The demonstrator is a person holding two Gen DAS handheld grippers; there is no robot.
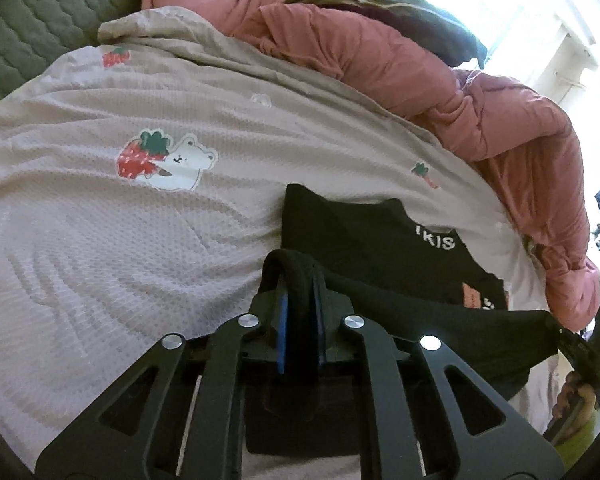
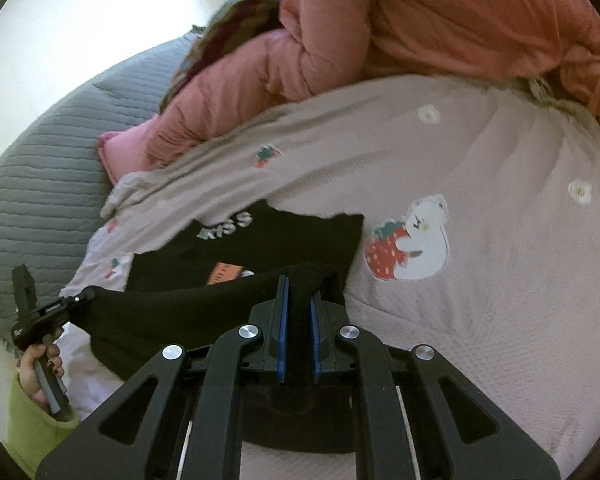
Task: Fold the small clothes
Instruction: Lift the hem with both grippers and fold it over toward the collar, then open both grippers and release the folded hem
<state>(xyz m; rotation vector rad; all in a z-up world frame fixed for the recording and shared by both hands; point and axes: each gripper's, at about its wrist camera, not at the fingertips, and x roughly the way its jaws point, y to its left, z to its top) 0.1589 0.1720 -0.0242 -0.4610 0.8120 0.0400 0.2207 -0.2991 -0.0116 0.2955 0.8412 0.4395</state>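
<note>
A small black garment point(image 1: 364, 236) with white letters and an orange patch lies on the bed sheet; it also shows in the right wrist view point(image 2: 284, 240). Its near edge is lifted and stretched between both grippers. My left gripper point(image 1: 300, 280) is shut on one corner of that edge, the cloth bunched between its blue pads. My right gripper point(image 2: 298, 292) is shut on the other corner. The right gripper shows at the right edge of the left wrist view point(image 1: 568, 336), and the left gripper shows at the left of the right wrist view point(image 2: 76, 300).
The bed has a pale pink sheet point(image 1: 140, 240) with strawberry and bear prints. A bunched pink quilt point(image 1: 420, 64) lies along the far side, with a dark patterned cloth point(image 1: 400, 12) beyond it. A grey quilted cover point(image 2: 40, 176) lies at one end.
</note>
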